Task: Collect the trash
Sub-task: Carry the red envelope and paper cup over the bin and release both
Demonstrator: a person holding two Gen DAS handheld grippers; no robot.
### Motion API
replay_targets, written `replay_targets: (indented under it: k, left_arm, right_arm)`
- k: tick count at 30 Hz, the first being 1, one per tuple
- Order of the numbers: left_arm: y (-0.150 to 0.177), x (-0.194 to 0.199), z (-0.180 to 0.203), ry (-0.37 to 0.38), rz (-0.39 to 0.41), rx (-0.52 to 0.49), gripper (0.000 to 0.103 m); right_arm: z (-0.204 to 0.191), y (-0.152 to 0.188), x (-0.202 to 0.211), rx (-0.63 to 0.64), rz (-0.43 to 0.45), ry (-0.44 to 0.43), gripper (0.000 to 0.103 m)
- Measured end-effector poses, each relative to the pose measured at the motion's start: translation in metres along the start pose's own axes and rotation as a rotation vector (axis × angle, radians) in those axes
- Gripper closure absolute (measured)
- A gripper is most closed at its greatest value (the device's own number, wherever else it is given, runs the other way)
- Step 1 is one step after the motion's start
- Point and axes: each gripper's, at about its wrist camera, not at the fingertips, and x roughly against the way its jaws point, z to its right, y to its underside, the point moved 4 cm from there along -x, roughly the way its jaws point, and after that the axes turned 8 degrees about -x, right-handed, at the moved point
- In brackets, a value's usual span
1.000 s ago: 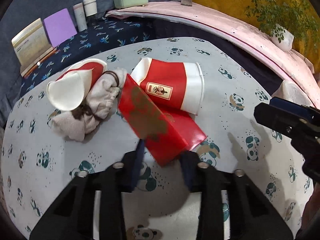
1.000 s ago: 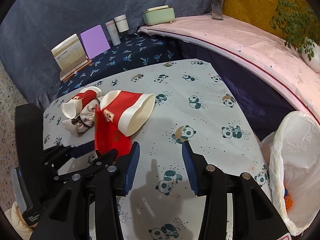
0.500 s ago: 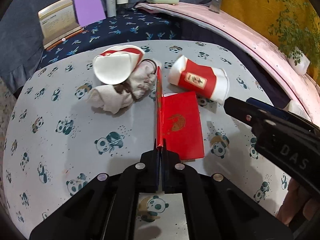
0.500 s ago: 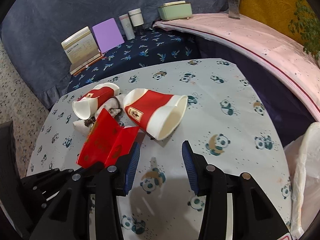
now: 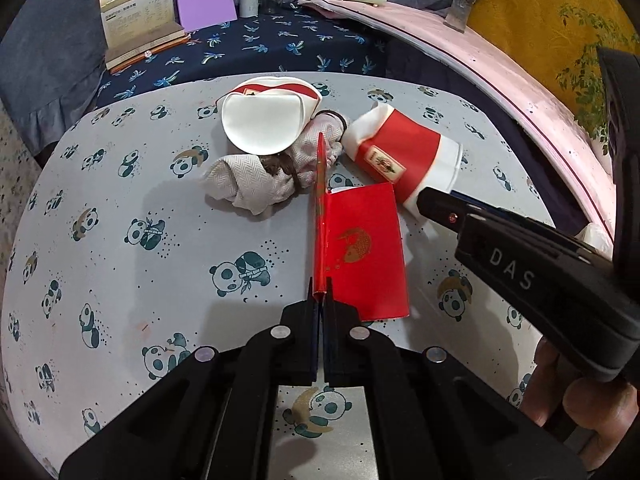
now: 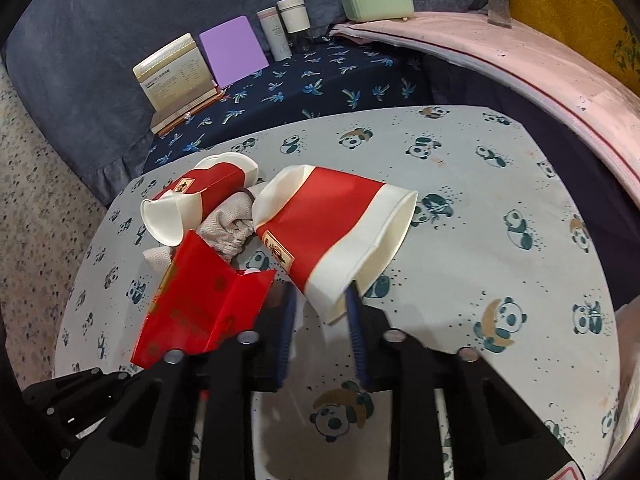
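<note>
While the left gripper stayed clamped on the red envelope, the right gripper had just been closing around the crushed paper cup's rim at frame center, long axis running upper left.

White letters "DAS" stand on the side of the black right-hand gripper. Print on the cream upright booklet and the red paper cup's label is too small to read.
</note>
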Motion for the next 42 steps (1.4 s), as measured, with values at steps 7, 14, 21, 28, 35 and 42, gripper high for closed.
replay_targets:
  k: [7, 14, 21, 28, 35, 42]
  left_arm:
    - [0.0, 0.0, 0.0, 0.002, -0.003, 0.007, 0.103]
    - [-0.002, 0.008, 0.006, 0.011, 0.014, -0.001, 0.103]
    - [-0.011, 0.027, 0.029, 0.027, 0.052, -0.033, 0.103]
    - [-0.015, 0.048, 0.072, 0.053, 0.086, -0.097, 0.103]
    - [-0.012, 0.067, 0.135, 0.093, 0.113, -0.196, 0.103]
    - [-0.003, 0.08, 0.211, 0.161, 0.127, -0.301, 0.103]
  right_arm:
    - [-0.006, 0.007, 0.008, 0.032, 0.008, -0.025, 0.1]
    - [-0.002, 0.009, 0.029, 0.019, 0.047, -0.022, 0.1]
    - [0.016, 0.01, 0.065, -0.014, 0.101, -0.003, 0.1]
    - [0.051, 0.018, 0.112, -0.064, 0.161, 0.035, 0.1]
    - [0.101, 0.036, 0.165, -0.162, 0.227, 0.075, 0.1]
    - [0.151, 0.061, 0.209, -0.233, 0.281, 0.142, 0.1]
